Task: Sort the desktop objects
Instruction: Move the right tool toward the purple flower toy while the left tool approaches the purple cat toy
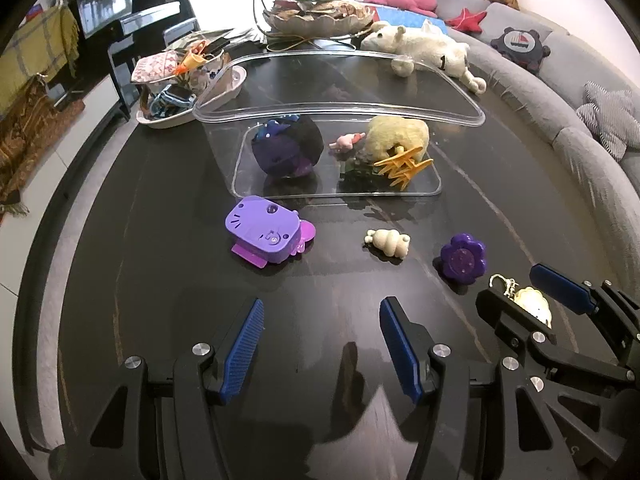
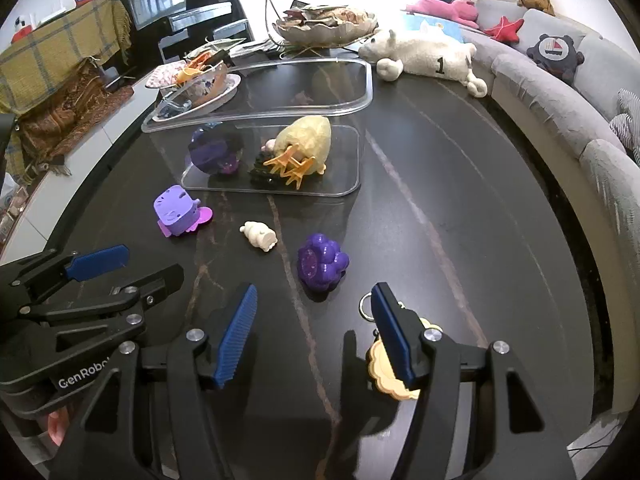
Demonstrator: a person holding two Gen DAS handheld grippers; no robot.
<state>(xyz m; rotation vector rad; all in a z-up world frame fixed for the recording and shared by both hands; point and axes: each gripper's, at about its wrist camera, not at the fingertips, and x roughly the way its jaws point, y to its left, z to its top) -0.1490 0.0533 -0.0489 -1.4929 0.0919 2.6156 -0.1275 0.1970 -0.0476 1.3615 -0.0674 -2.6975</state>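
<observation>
Four small things are lying loose on the dark marble table (image 1: 120, 280) in front of the clear plastic bin (image 1: 338, 184): a purple cat-faced toy (image 1: 262, 236), a cream figurine (image 1: 387, 243), a purple flower toy (image 1: 464, 258) and a biscuit-shaped keychain (image 2: 390, 376), presumably waiting to join the yellow plush (image 1: 396, 136) and dark purple ball (image 1: 287, 146) already sitting inside the bin. The left gripper (image 1: 322, 344) is hanging over bare tabletop, fingers spread and empty. The right gripper (image 2: 314, 332) is equally spread and gripping nothing, its right finger passing in front of the keychain, which looks the likeliest next pick.
</observation>
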